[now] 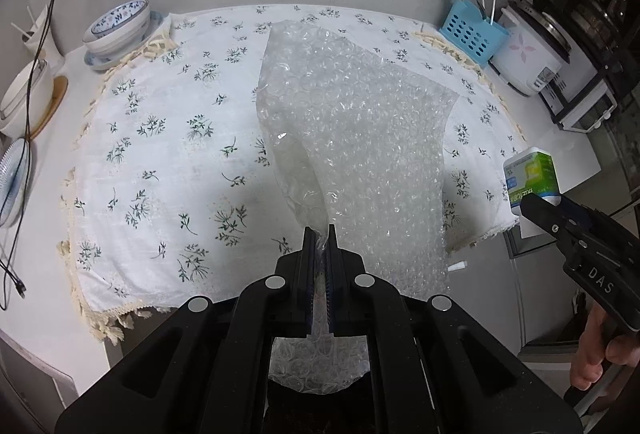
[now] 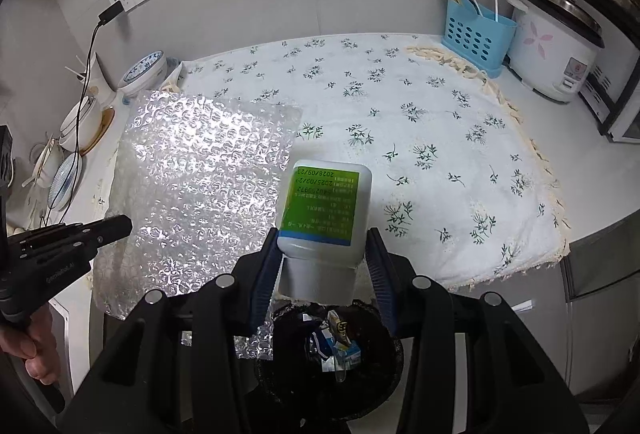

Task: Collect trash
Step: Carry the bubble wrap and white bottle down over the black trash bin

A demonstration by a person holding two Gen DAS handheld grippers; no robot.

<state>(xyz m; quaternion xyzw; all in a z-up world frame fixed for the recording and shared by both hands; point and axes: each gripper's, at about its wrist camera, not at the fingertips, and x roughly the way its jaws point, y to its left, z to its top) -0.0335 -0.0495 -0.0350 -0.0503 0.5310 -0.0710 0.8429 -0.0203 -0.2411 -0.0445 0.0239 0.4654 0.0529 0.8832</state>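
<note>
A white counter against a pale wall is carrying a floral tablecloth (image 1: 168, 137) with a fringed edge. From the left wrist view, the left gripper (image 1: 320, 234) is pointing steeply down, its fingers clenched on a corner of a bubble wrap sheet (image 1: 360, 137), which is hanging out in front and covering much of the cloth's middle. Stacked blue-patterned bowls (image 1: 120, 29) are sitting at the far left, a blue utensil caddy (image 1: 472, 33) and a white rice cooker (image 1: 532, 57) at the far right. At the right edge, the right gripper (image 1: 524, 207) is showing, with the person's hand (image 1: 592, 350) beneath it.

From the right wrist view, the right gripper (image 2: 322, 254) is tilting downward too, its blue pads grasping a white bottle with a green label (image 2: 324, 218) cap-end toward the camera. Only this view is revealing a black trash bin (image 2: 332, 346) directly below, with scraps inside it. The bubble wrap (image 2: 200, 185) is hanging to the left, beside the left gripper (image 2: 120, 226).
</note>
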